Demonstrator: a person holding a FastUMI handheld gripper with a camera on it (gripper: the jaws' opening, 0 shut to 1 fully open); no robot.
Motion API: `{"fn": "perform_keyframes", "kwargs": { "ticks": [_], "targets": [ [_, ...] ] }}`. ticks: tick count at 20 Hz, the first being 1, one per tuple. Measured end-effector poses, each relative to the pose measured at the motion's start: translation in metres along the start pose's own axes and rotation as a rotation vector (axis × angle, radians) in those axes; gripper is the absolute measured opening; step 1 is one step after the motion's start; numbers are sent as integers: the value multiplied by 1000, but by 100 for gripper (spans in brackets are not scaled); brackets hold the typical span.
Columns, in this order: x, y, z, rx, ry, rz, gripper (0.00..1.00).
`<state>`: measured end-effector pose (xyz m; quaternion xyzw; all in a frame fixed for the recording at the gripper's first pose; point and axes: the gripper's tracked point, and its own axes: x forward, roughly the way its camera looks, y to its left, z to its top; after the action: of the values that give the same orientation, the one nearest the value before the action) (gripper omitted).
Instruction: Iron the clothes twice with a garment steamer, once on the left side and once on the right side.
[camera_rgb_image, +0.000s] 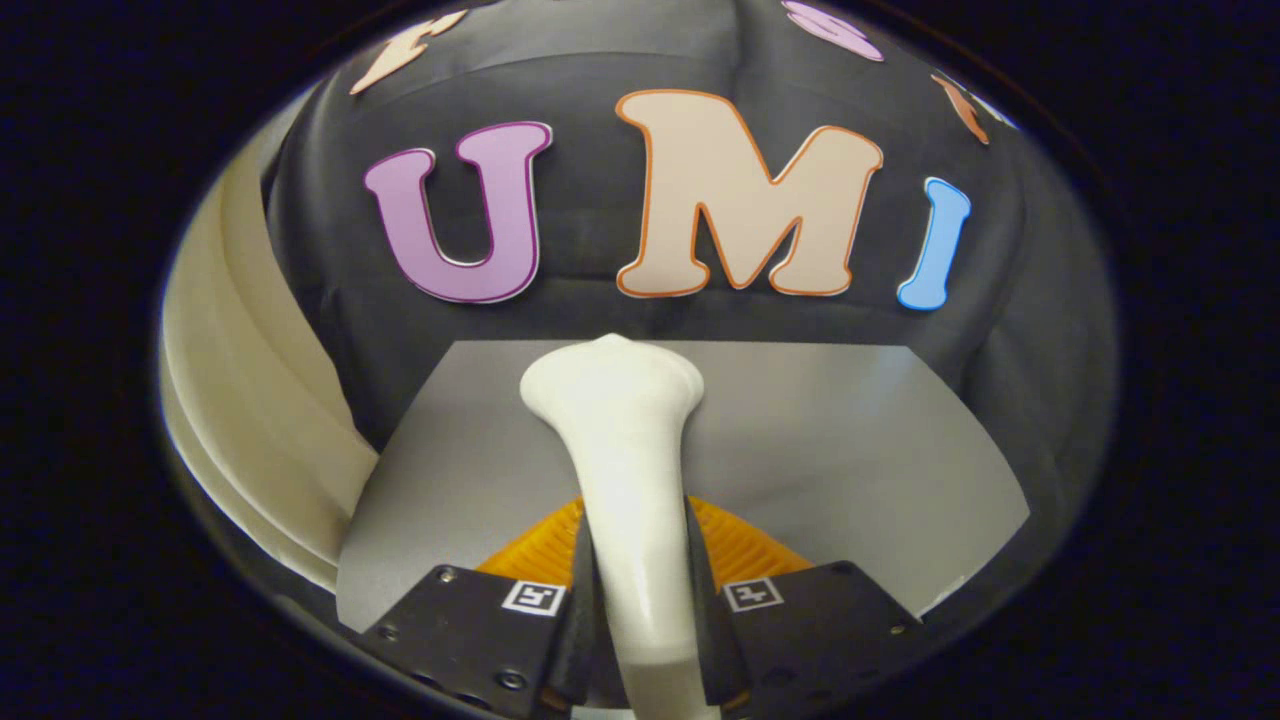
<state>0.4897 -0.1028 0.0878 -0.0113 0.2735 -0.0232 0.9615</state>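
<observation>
A white garment steamer (625, 450) stands upright between my two fingers, its handle clamped by both and its wider head rising above them. My gripper (640, 600) is shut on that handle. Behind the steamer lies a grey table top (850, 450). An orange ribbed thing (745, 550) shows just behind the fingers, mostly hidden by them and the steamer. A cream-white garment (250, 400) hangs off to the left of the table, curving down past its edge.
The black cloth wall (600, 300) rises right behind the table's far edge. The grey table stretches out to the right of the steamer.
</observation>
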Motion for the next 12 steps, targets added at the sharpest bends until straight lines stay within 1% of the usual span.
{"fn": "perform_keyframes", "kwargs": {
  "ticks": [2, 4, 6, 9, 12],
  "targets": [
    [-9, 1, 3, 101, -70, 26, 39],
    [-22, -3, -5, 117, -105, 9, 37],
    [-46, 5, -18, 133, -149, 25, 37],
    [-89, 15, -27, 108, -233, -1, 36],
    [-137, 37, -27, 63, -339, -6, 36]
  ]
}}
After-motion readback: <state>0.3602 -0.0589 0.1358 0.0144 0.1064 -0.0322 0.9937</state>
